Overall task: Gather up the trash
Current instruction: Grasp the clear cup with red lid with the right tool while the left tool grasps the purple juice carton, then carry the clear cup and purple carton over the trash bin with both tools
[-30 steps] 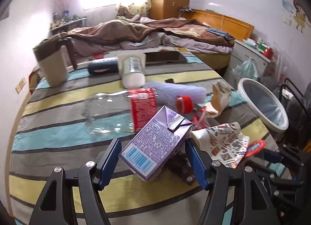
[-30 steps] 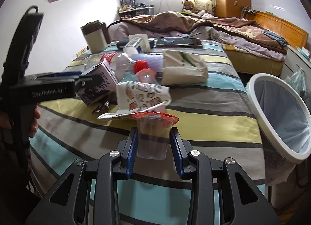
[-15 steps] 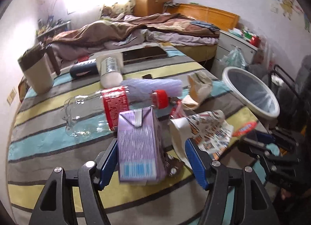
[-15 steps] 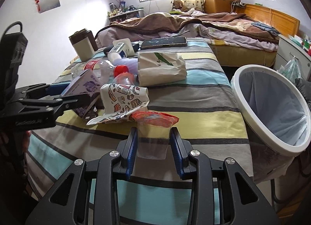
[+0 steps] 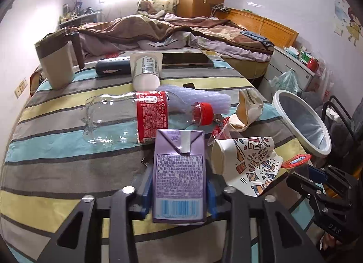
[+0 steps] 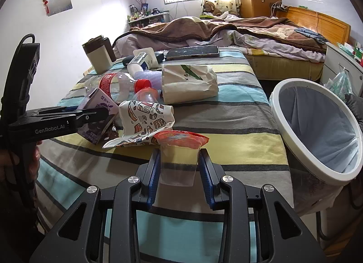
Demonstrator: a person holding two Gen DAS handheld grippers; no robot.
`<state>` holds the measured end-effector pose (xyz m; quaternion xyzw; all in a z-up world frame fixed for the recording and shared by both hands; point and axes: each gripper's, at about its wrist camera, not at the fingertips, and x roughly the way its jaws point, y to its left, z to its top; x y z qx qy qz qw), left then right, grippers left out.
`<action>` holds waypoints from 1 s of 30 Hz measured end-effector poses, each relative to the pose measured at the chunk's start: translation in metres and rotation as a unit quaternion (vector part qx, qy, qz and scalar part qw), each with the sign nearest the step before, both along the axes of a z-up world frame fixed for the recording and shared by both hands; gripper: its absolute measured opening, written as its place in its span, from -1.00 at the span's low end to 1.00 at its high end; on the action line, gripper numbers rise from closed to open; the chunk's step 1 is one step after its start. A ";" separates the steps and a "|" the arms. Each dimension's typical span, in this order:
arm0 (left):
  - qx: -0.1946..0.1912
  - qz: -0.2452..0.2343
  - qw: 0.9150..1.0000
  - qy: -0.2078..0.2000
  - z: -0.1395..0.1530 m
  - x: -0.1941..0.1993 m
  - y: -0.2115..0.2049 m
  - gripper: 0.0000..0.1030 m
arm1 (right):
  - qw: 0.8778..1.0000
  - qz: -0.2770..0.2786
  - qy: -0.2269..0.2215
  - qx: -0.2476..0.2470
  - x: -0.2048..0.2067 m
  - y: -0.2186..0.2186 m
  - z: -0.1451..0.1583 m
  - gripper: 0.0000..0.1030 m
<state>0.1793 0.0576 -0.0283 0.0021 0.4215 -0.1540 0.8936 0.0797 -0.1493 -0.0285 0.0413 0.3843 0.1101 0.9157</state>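
1. At the bottom centre of the left wrist view, your left gripper (image 5: 179, 192) has just closed its jaws and pinches the purple carton (image 5: 179, 172).
2. At lower centre of the right wrist view, your right gripper (image 6: 179, 170) clamps a clear cup (image 6: 178, 163) with a red lid.
3. Mid-frame lie a patterned paper cup (image 5: 245, 160) and a Coke bottle (image 5: 136, 120).
4. At right stands the white bin (image 6: 317, 126).

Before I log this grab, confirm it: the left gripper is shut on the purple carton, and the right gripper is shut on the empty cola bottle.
One slip: the right gripper is shut on a clear plastic cup with a red foil lid, as the right wrist view shows. The cola bottle lies loose on the striped cloth. The left gripper is indeed shut on the purple carton.
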 end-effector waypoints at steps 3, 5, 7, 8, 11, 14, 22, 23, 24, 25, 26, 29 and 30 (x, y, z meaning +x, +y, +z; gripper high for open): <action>0.011 0.006 1.000 -0.009 0.002 -0.006 -0.003 -0.28 | 1.000 0.000 -0.004 -0.001 -0.001 -0.002 0.001 -0.30; 0.008 0.006 1.000 -0.007 0.002 -0.009 -0.004 -0.28 | 1.000 0.000 -0.006 0.000 -0.001 -0.002 0.002 -0.30; 0.009 0.008 1.000 -0.010 0.004 -0.013 -0.005 -0.28 | 1.000 0.000 -0.006 0.000 0.000 -0.003 0.002 -0.30; 0.010 0.010 1.000 -0.013 0.005 -0.015 -0.005 -0.28 | 1.000 0.000 -0.008 0.001 0.000 -0.003 0.003 -0.30; 0.008 0.010 1.000 -0.021 0.011 -0.021 -0.007 -0.28 | 1.000 0.000 -0.013 0.001 -0.002 -0.005 0.006 -0.30; 0.008 0.005 0.999 -0.033 0.019 -0.028 -0.012 -0.28 | 1.000 -0.001 -0.020 0.002 -0.004 -0.008 0.010 -0.30; 0.005 -0.003 0.998 -0.061 0.044 -0.041 -0.031 -0.28 | 0.999 -0.010 -0.040 0.006 -0.006 -0.019 0.022 -0.30; 0.004 -0.005 0.998 -0.063 0.046 -0.042 -0.034 -0.28 | 0.999 -0.012 -0.042 0.007 -0.006 -0.021 0.023 -0.30; 0.004 -0.007 0.998 -0.065 0.048 -0.043 -0.037 -0.28 | 0.999 -0.014 -0.045 0.007 -0.006 -0.023 0.025 -0.30; 0.004 -0.009 0.998 -0.068 0.051 -0.043 -0.041 -0.28 | 0.999 -0.017 -0.048 0.007 -0.007 -0.026 0.027 -0.30; 0.003 -0.012 0.998 -0.069 0.052 -0.044 -0.045 -0.28 | 0.999 -0.018 -0.050 0.007 -0.007 -0.027 0.028 -0.30; 0.002 -0.021 0.997 -0.074 0.056 -0.046 -0.056 -0.28 | 0.998 -0.026 -0.058 0.007 -0.007 -0.036 0.033 -0.30; 0.002 -0.025 0.997 -0.075 0.057 -0.046 -0.060 -0.28 | 0.998 -0.029 -0.059 0.008 -0.008 -0.039 0.034 -0.30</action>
